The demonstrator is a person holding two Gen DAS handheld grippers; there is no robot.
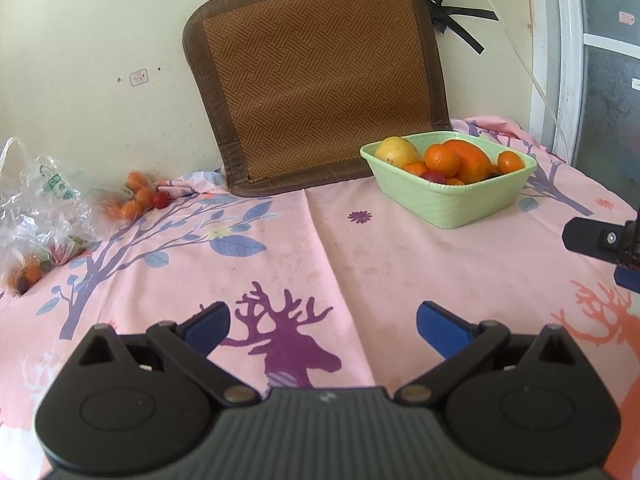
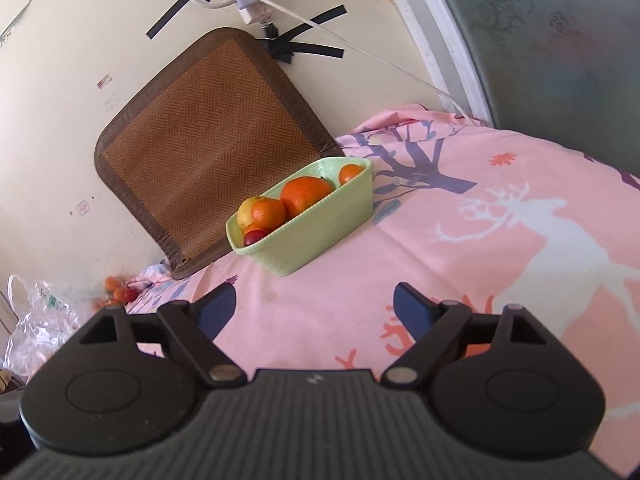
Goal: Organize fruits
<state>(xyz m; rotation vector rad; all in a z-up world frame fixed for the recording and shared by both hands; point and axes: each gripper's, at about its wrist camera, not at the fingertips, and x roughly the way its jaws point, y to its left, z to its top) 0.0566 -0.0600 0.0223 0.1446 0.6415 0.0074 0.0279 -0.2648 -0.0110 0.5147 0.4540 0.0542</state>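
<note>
The left claw [image 1: 322,326] hangs released over the pink cloth printed with deer and trees [image 1: 360,248], its 2 blue-padded fingers [image 1: 440,326] spread wide with nothing between them. The right claw [image 2: 316,312] is likewise released and empty above the same cloth [image 2: 440,240]; part of it shows at the right edge of the left wrist view [image 1: 600,240].

The pale green rectangular plastic basket [image 1: 448,204] [image 2: 304,248] sits on the cloth near the brown woven mat [image 1: 316,88] [image 2: 200,148] that leans on the wall. Inside it lie a large orange [image 1: 474,158] [image 2: 306,194], several smaller oranges [image 1: 442,160] [image 2: 269,212], a yellow pear-like fruit [image 1: 396,150] [image 2: 245,212] and a small red fruit [image 1: 434,177] [image 2: 254,237].

Well apart, by the wall at far left, a few small oranges [image 1: 138,196] [image 2: 114,286] and a red fruit [image 1: 161,199] [image 2: 130,295] lie loose beside a crumpled clear plastic bag [image 1: 36,208] [image 2: 36,324], which holds more fruit.
</note>
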